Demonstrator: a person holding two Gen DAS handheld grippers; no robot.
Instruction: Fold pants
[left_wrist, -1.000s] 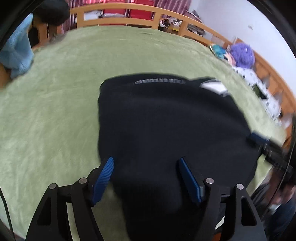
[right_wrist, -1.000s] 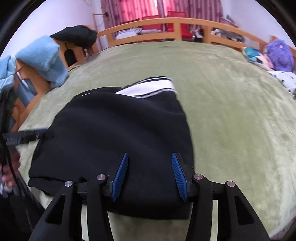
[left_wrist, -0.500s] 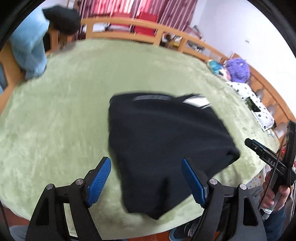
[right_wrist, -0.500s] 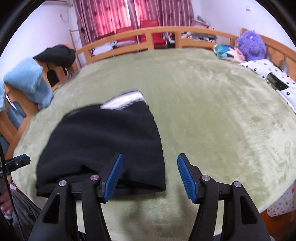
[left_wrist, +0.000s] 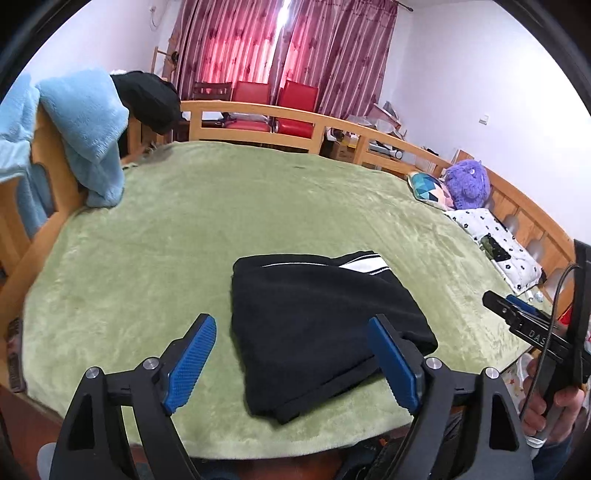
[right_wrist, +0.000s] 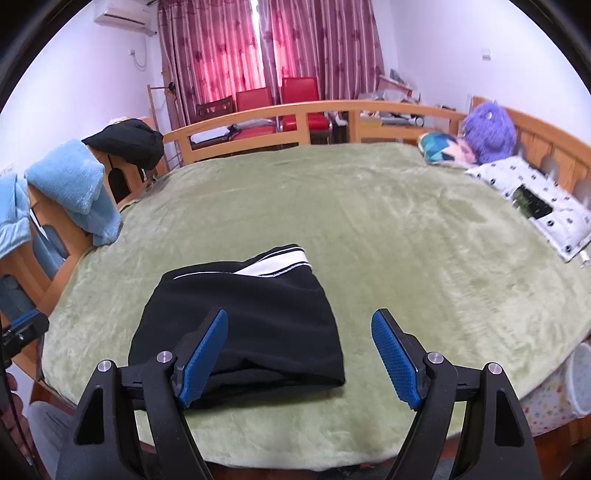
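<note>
Black pants (left_wrist: 317, 317) (right_wrist: 243, 325) lie folded into a compact stack near the front edge of the green blanket (left_wrist: 184, 236) (right_wrist: 406, 229), with a white-striped waistband at the far end. My left gripper (left_wrist: 291, 363) hovers above and in front of them, its jaws opening, nothing pressed between the blue pads. My right gripper (right_wrist: 301, 360) also hangs above the stack's front right corner, jaws opening, nothing gripped. The right gripper's tip (left_wrist: 517, 321) shows at the right edge of the left wrist view, held by a hand (left_wrist: 557, 410).
A wooden bed rail (left_wrist: 303, 122) (right_wrist: 295, 114) rings the bed. Light blue fleece (left_wrist: 85, 129) and a dark garment (left_wrist: 147, 96) hang on the left frame. A purple plush toy (right_wrist: 487, 129), a patterned cushion (left_wrist: 424, 186) and a spotted pillow (right_wrist: 535, 195) lie far right. Red chairs (right_wrist: 280, 99) stand beyond.
Both grippers have risen and drawn back from the pants, which now look smaller and lie loose on the blanket. The right jaws have spread much wider; the left jaws widened slightly.
</note>
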